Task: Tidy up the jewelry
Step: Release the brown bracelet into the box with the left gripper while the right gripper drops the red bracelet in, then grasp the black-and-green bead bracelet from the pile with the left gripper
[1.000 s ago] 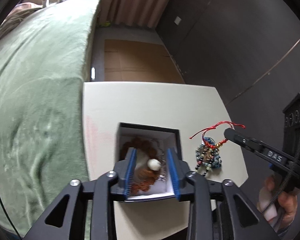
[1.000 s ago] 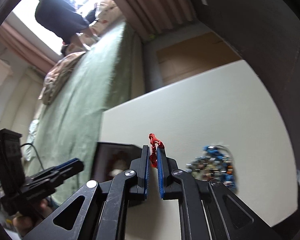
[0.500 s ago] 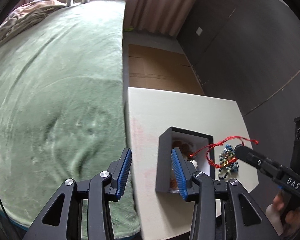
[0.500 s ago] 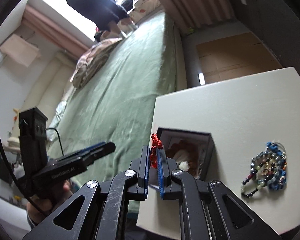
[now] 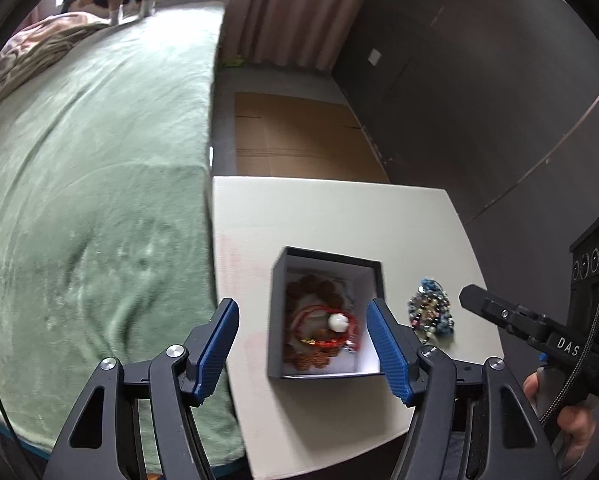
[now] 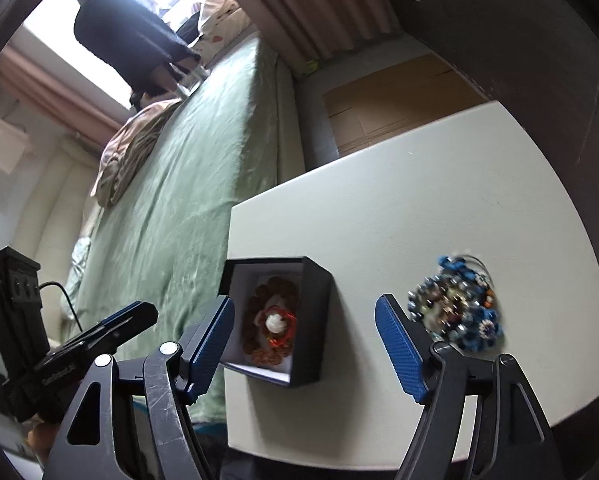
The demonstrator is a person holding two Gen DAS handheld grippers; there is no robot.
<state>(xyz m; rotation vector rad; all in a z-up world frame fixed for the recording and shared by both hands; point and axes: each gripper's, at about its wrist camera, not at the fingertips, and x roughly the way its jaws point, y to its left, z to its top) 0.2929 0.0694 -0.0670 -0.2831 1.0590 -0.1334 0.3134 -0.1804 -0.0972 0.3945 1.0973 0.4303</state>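
A black jewelry box with a white lining sits on the white table. It holds a brown bead bracelet, a white bead and a red string bracelet. The box also shows in the right wrist view. A pile of blue and multicoloured bead bracelets lies on the table right of the box, also in the right wrist view. My left gripper is open and empty, its jaws straddling the box. My right gripper is open and empty above the table.
A bed with a green blanket runs along the table's left edge. Flat cardboard lies on the floor beyond the table. A dark wall stands to the right. A person stands on the bed far back.
My right gripper carried the red string bracelet over the box, opened and dropped it inside. My left gripper opened wide and now straddles the box.
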